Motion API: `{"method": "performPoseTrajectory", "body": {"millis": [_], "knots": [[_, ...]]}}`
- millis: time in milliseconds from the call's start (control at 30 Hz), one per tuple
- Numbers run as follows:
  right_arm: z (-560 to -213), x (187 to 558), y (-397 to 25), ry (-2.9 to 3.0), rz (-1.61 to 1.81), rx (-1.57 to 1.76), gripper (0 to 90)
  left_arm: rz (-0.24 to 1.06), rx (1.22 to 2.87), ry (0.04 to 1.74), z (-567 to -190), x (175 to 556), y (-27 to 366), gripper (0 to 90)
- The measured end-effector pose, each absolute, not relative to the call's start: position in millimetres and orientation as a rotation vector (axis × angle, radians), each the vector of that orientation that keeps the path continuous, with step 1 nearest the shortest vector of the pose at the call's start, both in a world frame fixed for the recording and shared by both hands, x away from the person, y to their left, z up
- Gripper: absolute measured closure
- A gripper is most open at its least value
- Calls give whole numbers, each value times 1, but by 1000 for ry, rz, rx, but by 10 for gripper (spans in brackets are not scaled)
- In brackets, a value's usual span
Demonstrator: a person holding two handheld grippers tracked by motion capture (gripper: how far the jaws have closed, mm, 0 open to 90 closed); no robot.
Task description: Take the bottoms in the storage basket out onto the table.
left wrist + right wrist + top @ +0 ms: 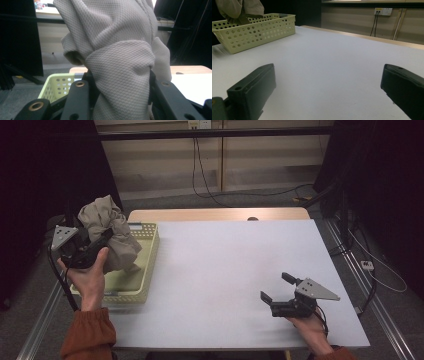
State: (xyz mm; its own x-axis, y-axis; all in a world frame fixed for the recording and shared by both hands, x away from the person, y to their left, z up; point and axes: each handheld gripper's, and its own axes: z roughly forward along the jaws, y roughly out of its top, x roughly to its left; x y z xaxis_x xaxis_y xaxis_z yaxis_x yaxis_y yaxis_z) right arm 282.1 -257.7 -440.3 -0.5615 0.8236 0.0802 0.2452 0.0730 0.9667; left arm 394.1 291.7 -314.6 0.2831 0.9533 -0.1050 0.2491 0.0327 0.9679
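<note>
Surface: we work on a wide, flat, pale grey-white surface (235, 270), bare across its middle and right.
Basket: a pale yellow-green perforated plastic basket (145, 270) sits at the surface's left edge; in the right gripper view it (259, 30) stands far off, well apart from the right tool.
Cloth: we hold a crumpled beige knitted cloth (107, 232) bunched up and lifted above the basket, its lower folds hanging down toward the basket floor; in the left gripper view the fabric (120, 62) rises between the jaws.
Left tool: our black two-jaw left tool (97, 245) is clamped tight on a fold of the cloth, jaws pressed against the fabric on both sides.
Right tool: our black right tool (275, 287) hovers low over the near right of the surface, jaws spread wide, holding nothing.
Step in hand: we judge that we are drawing the cloth out of the basket.
Next move: we think the cloth must clear the basket's rim, then travel right to the bare surface, where the free right tool can catch a hanging edge to spread it.
</note>
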Motion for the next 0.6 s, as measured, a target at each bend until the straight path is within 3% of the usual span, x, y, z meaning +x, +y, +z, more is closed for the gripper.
{"method": "performPoseTrajectory", "body": {"millis": [600], "knots": [[-440, 282, -258, 1855, 1514, 1056, 0, 854, 1393, 1131, -304, 385, 288, 632]]}}
